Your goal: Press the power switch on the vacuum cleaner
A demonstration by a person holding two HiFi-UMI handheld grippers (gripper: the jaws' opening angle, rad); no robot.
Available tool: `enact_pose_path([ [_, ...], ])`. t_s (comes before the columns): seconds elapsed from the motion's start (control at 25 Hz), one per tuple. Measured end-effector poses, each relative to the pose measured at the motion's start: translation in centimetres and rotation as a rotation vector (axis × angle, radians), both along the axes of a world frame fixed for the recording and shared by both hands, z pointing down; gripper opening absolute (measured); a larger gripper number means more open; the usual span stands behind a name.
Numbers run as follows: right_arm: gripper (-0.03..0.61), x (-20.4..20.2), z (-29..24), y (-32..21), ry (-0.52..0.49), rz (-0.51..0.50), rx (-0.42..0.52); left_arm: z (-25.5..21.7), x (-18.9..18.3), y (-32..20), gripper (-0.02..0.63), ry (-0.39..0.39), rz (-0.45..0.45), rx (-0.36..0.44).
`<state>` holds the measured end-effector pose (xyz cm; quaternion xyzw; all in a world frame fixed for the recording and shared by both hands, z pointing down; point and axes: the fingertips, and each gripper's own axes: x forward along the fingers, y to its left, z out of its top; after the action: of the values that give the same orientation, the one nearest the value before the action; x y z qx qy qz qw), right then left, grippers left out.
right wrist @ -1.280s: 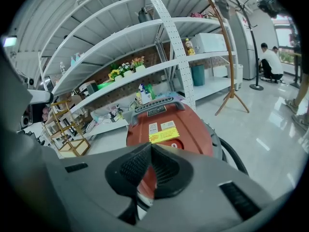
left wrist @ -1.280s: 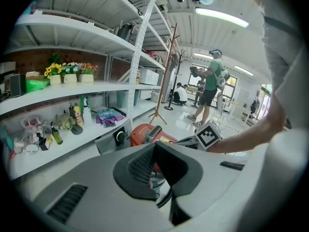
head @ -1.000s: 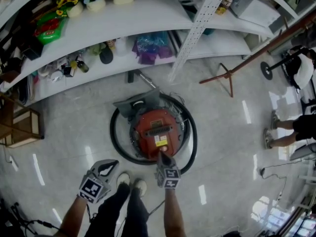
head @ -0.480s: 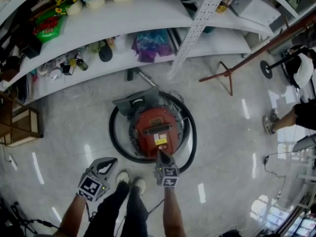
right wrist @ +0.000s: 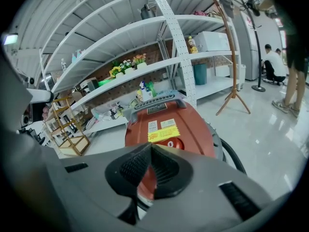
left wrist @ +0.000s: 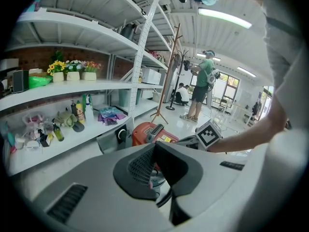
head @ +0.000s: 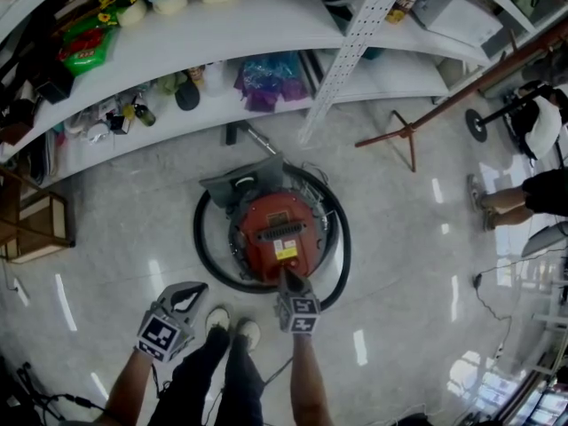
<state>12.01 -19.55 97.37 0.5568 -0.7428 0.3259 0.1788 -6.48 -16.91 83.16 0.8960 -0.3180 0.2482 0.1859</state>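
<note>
the red vacuum cleaner (head: 280,238) sits on the floor (head: 115,238), grey nose pointing to 11 o'clock. the right claw (head: 287,276) (clenched shut) is at its 6 o'clock edge. the left claw (head: 193,295) is clenched, empty.

- The vacuum cleaner (head: 280,238) sits on the floor (head: 115,238) at the centre of the head view, with its hose (head: 202,251) coiled around it.
- Shelves (head: 222,34) run across the top of the frame, behind the vacuum cleaner, with bottles (head: 142,114) on them at upper left.
- The right hand-held gripper (head: 286,278) is just below centre, its tip over the vacuum cleaner's near edge.
- The left hand-held gripper (head: 193,293) is at lower left of centre, outside the hose.
- The person's feet (head: 231,327) stand between the two grippers.
- A coat stand (head: 404,136) stands at upper right, and a small rack (head: 35,229) at the left edge.
</note>
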Motion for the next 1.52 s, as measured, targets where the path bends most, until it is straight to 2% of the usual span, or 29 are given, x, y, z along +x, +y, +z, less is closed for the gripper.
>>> enact_pose_path([
  [0.28, 0.012, 0.3, -0.3, -0.7, 0.021, -0.010, 0.014, -0.3, 0.2, -0.1, -0.006, 0.015, -0.037, -0.017],
  [1.08, 0.012, -0.4, -0.7, -0.2, -0.004, -0.023, 0.021, -0.8, 0.8, -0.2, -0.006, 0.005, -0.005, 0.011],
  [1.52, 0.011, -0.4, -3.5, 0.7, -0.011, -0.034, 0.037, -2.5, 1.8, -0.1, -0.006, 0.025, -0.002, 0.014],
])
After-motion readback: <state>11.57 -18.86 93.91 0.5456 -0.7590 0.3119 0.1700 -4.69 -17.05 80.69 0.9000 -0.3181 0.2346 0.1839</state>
